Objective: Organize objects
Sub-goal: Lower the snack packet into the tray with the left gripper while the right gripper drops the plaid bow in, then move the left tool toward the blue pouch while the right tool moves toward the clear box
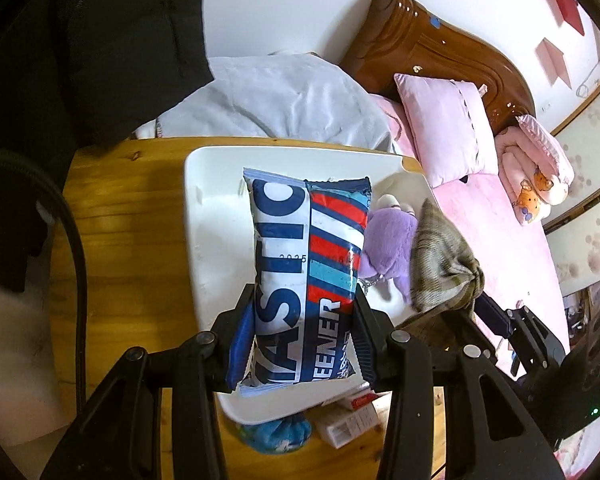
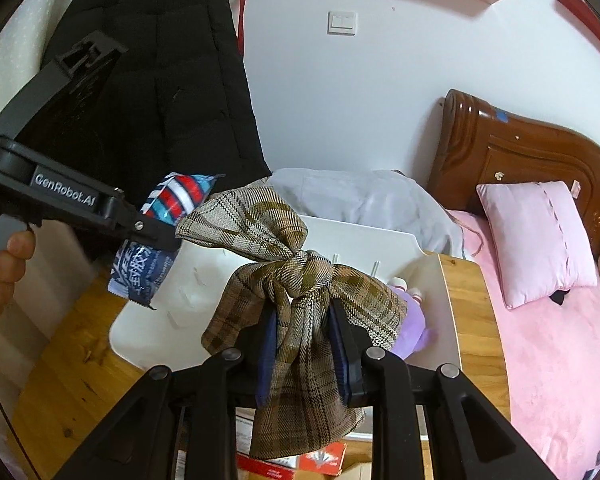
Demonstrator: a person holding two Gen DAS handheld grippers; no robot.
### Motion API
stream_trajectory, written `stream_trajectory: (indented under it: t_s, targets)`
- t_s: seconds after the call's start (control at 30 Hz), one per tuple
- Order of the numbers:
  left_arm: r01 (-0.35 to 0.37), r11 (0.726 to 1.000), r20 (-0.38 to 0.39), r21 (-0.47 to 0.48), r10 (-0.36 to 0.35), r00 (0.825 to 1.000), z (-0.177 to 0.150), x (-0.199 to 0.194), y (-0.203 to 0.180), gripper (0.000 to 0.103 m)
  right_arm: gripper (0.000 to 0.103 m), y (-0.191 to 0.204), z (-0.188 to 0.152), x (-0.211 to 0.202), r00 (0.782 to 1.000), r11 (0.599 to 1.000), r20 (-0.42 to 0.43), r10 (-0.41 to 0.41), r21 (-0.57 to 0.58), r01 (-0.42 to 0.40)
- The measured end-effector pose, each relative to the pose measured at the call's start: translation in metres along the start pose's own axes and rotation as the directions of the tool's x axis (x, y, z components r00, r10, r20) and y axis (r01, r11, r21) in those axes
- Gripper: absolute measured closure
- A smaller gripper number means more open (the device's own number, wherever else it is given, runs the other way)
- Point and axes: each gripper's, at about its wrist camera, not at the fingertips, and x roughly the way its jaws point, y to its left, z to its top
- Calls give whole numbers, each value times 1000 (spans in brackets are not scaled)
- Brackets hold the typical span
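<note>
I'm gripping the snack packet (image 1: 300, 264) in the left fingers (image 1: 256, 332), the plaid bow (image 2: 296, 300) in the right fingers (image 2: 340, 356), lowering both gently over the white tray (image 1: 208, 216), probably clear of the purple plush (image 1: 384, 240).

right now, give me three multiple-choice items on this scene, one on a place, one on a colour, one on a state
1. Where is the purple plush toy?
A. in the white plastic tray
B. on the pink bed
C. on the floor

2. What colour is the pillow leaning on the wooden headboard?
A. green
B. pink
C. black

3. What is the right gripper doing?
A. standing open and empty
B. holding a cardboard box
C. holding the brown plaid fabric bow

Answers: 1 A, the toy lies inside the tray's walls on the wooden table. 2 B, its cover is pale pink. 3 C, the plaid cloth runs between the two fingers, which grip it.
</note>
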Motion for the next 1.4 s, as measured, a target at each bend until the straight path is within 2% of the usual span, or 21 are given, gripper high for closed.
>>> stream_trajectory:
  t_s: [0.2, 0.4, 0.57, 0.67, 0.8, 0.97, 1.03, 1.13, 1.4]
  targets:
    - [-23, 1000, -9, -5, 23, 1000, 3, 15, -9, 56, 72, -6, -8, 18, 999, 1000, -40, 25, 0, -25]
    - [-67, 997, -15, -37, 67, 998, 3, 25, -10, 54, 46, -9, -9, 21, 997, 998, -53, 50, -25, -51]
    - [-102, 993, 8, -66, 103, 995, 4, 21, -13, 54, 40, -18, -7, 18, 995, 997, -72, 75, -10, -76]
    - [-119, 990, 27, -80, 122, 992, 5, 15, -17, 47, 36, -22, -7, 12, 993, 996, -78, 86, -18, -88]
    - [-169, 983, 82, -75, 175, 981, 4, 1, -28, 46, 26, -26, -7, -2, 993, 995, -58, 99, -22, -100]
    - [-227, 969, 120, -93, 237, 964, -1, -21, -41, 46, 23, -39, -5, -17, 990, 992, -63, 127, 9, -126]
    - [-255, 960, 124, -112, 268, 955, -4, -29, -45, 40, 23, -44, -5, -24, 986, 989, -74, 149, 8, -148]
    - [-284, 947, 127, -152, 304, 944, -12, -43, -53, 38, 23, -54, -10, -35, 974, 978, -94, 207, 19, -206]
    - [-306, 912, 72, -273, 336, 939, -40, -63, -70, 25, 22, -65, -31, -71, 961, 969, -136, 240, -30, -246]
